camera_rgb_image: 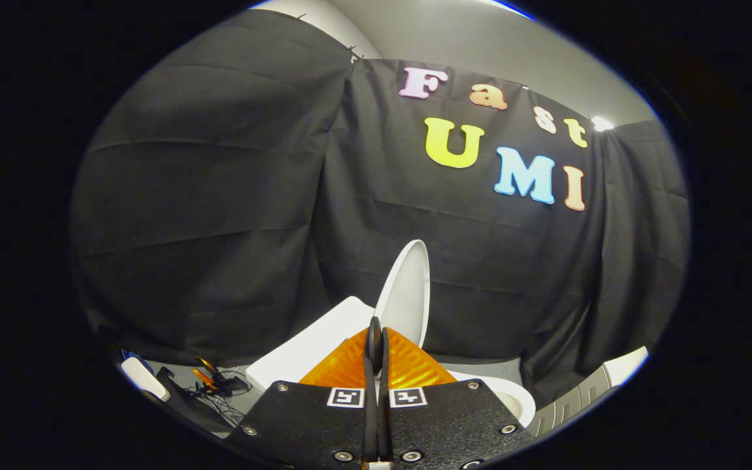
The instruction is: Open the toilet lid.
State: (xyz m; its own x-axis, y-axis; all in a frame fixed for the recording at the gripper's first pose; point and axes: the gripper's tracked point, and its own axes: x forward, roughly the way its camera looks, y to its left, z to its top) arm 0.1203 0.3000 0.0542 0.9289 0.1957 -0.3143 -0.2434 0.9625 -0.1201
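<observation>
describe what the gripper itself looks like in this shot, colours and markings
The gripper has two orange fingers with a ribbed, textured face, each edged by a thin black pad; together they form an orange wedge. Behind them sit two black plates with a rough finish, fastened by silver screws. Each plate carries a small square black-and-white marker near the middle seam.

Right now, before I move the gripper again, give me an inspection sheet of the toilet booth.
Surface: grey floor behind the toilet.
Job's things: toilet lid raised, standing upright beyond the fingers; white tank beside it; bowl rim exposed below.
Clutter: small orange and black items and a white object on the floor beside the tank.
Grippers: gripper shut, fingers together, holding nothing.
Cables: thin dark wires by the clutter.
Surroundings: black cloth wall; white slotted unit on the bowl's far side.
</observation>
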